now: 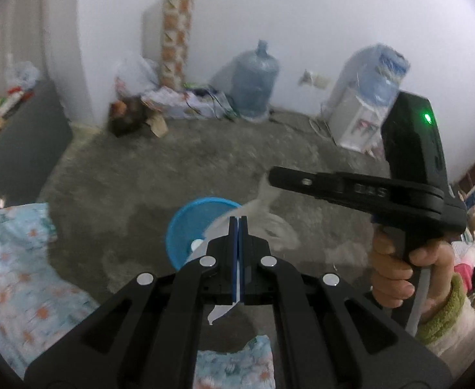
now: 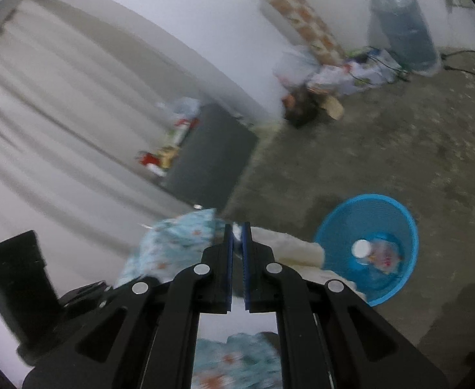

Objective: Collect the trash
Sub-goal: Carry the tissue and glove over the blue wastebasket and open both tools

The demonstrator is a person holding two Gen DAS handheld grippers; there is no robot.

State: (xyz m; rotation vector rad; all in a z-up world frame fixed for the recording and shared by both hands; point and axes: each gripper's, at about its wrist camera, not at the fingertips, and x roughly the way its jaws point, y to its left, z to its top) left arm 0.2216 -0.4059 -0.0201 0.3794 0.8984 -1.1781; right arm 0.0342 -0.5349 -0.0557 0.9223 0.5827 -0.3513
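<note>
My left gripper [image 1: 238, 218] is shut on a thin white sheet of paper or plastic [image 1: 219, 313], which sticks out above and below the jaws, over a blue basket [image 1: 185, 223] on the floor. My right gripper [image 2: 237, 227] is shut on a pale crumpled piece of trash [image 2: 237, 231]; in the left wrist view that gripper [image 1: 273, 175] holds a whitish wad [image 1: 270, 214] hanging beside the basket. In the right wrist view the blue basket [image 2: 396, 210] holds a white-capped plastic bottle [image 2: 362, 250] and a wrapper [image 2: 388, 256].
A floral blanket [image 1: 17, 259] lies at the left and below. A dark cabinet [image 1: 27, 149] stands left. A water jug [image 1: 253, 81], a water dispenser [image 1: 360, 110], a patterned roll [image 1: 174, 29] and piled bags [image 1: 172, 100] line the far wall across the concrete floor [image 1: 172, 162].
</note>
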